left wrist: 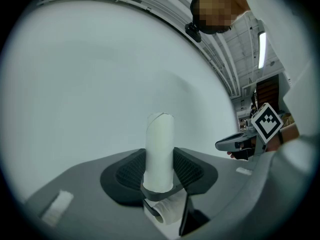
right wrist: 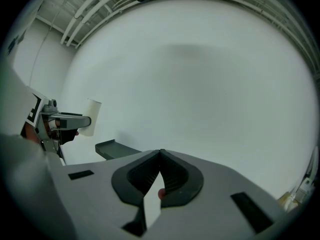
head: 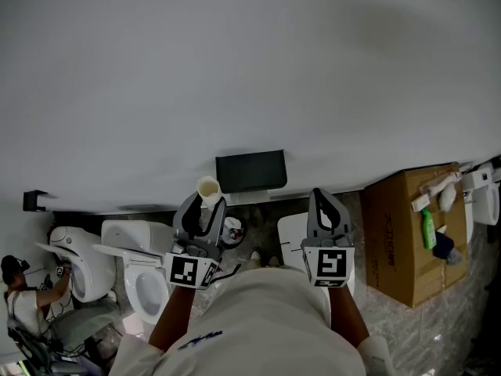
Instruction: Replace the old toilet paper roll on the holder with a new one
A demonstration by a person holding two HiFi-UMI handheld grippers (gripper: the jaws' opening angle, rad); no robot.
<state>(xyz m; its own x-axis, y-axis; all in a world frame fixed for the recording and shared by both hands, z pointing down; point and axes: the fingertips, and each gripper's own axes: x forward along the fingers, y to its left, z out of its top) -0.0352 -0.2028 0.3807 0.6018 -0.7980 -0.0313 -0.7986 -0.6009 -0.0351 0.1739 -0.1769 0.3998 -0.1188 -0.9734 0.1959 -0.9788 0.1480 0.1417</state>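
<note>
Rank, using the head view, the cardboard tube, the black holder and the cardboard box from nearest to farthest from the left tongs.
1. cardboard tube: gripped in the left tongs.
2. black holder: on the wall, just right of them.
3. cardboard box: on the floor, far right.

Premises: a mock washroom inside an industrial hall. Evidence: a white toilet (head: 149, 288) with a second toilet (head: 78, 269) beside it on a tiled floor (head: 446, 327). A black holder (head: 250, 171) hangs on a bare partition wall (head: 235, 69). A cardboard box (head: 399, 241) carries cleaning bottles (head: 428, 229). A strip light (left wrist: 262, 49) hangs among exposed ceiling beams (left wrist: 232, 54).
</note>
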